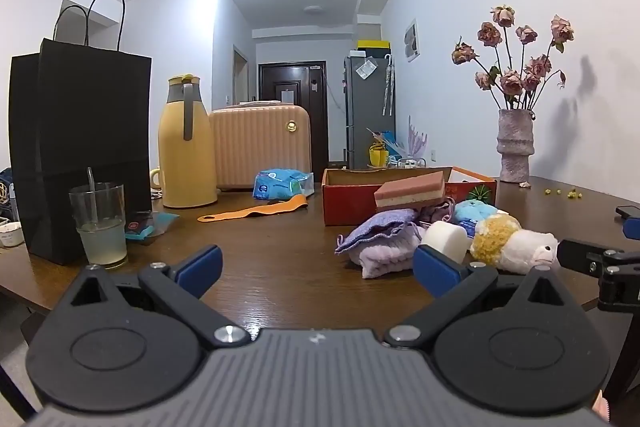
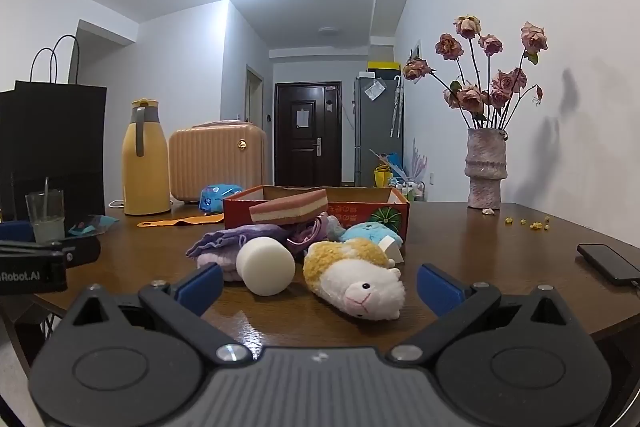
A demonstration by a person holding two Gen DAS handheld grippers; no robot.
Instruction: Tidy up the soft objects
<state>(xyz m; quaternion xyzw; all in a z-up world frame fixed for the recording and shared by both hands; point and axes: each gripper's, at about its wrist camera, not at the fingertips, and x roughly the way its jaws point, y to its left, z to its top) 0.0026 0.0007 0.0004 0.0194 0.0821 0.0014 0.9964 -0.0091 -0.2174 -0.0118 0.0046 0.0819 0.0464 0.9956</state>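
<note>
A pile of soft things lies on the brown table in front of a red cardboard box point(image 2: 356, 213) point(image 1: 348, 203). It holds a white and yellow plush sheep point(image 2: 356, 275) point(image 1: 516, 245), a white foam cylinder point(image 2: 266, 265) point(image 1: 446, 241), purple towels point(image 2: 228, 241) point(image 1: 384, 239), a blue plush point(image 2: 370, 233) point(image 1: 476, 211) and a pink layered sponge point(image 2: 290, 211) point(image 1: 412, 191) leaning on the box. My left gripper point(image 1: 318, 269) is open and empty, left of the pile. My right gripper point(image 2: 320, 285) is open and empty, just short of the sheep and the cylinder.
On the left stand a black paper bag point(image 1: 80, 151), a glass with a drink point(image 1: 100, 223), a yellow thermos point(image 1: 186, 147) and a peach case point(image 1: 262, 147). An orange strap point(image 1: 256, 211) and a blue packet point(image 1: 280, 183) lie mid-table. A flower vase point(image 2: 486, 171) and a phone point(image 2: 608, 263) are on the right.
</note>
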